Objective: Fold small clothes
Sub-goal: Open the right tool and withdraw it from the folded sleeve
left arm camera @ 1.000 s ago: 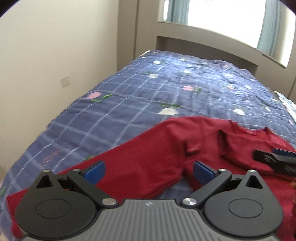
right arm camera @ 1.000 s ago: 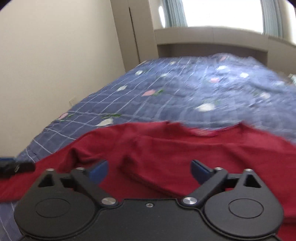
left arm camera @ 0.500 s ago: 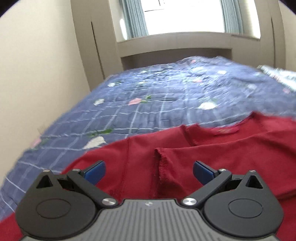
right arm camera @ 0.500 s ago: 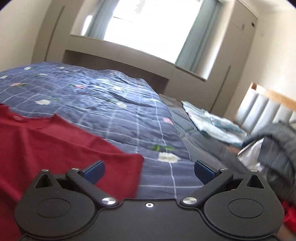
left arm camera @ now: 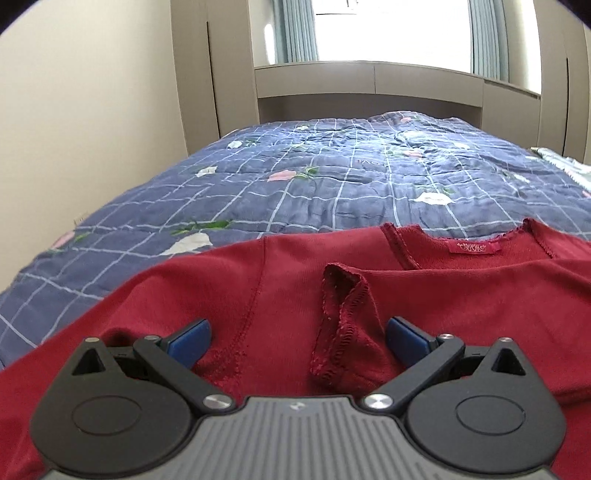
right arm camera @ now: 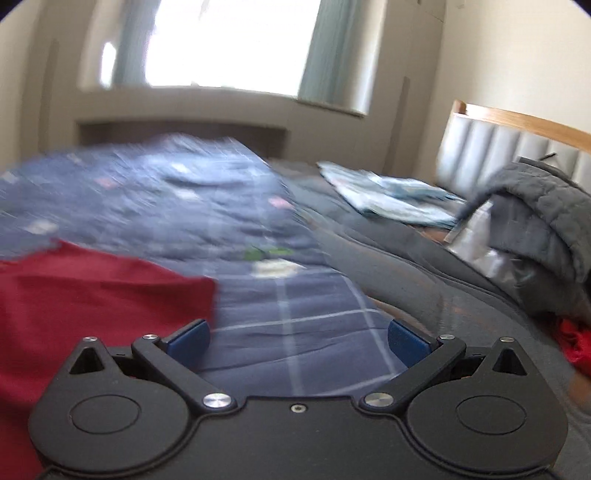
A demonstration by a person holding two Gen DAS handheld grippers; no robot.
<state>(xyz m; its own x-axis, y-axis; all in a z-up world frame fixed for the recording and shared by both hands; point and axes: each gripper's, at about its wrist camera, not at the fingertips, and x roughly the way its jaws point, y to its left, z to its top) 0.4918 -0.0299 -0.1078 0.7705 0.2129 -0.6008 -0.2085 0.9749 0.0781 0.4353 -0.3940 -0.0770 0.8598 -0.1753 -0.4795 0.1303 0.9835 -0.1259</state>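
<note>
A dark red long-sleeved top [left arm camera: 461, 306] lies on the blue checked quilt [left arm camera: 351, 184], neckline and label away from me. One sleeve is folded across the chest, its cuff [left arm camera: 341, 325] lying between the fingers of my left gripper [left arm camera: 297, 341], which is open just above the cloth. In the blurred right wrist view, the top's right edge [right arm camera: 92, 295] shows at the left. My right gripper [right arm camera: 297, 341] is open over bare quilt [right arm camera: 295, 332], past that edge, holding nothing.
A beige wall [left arm camera: 74, 110] runs along the bed's left side, cabinets and a window [left arm camera: 388, 29] beyond its far end. To the right are a grey padded jacket [right arm camera: 546, 221], a light blue cloth [right arm camera: 388, 199], a red item [right arm camera: 576, 343] and a padded headboard [right arm camera: 498, 147].
My left gripper swung from the top's left side to its chest and moved closer to the folded sleeve cuff. My right gripper swept right, off the red top, and is still moving.
</note>
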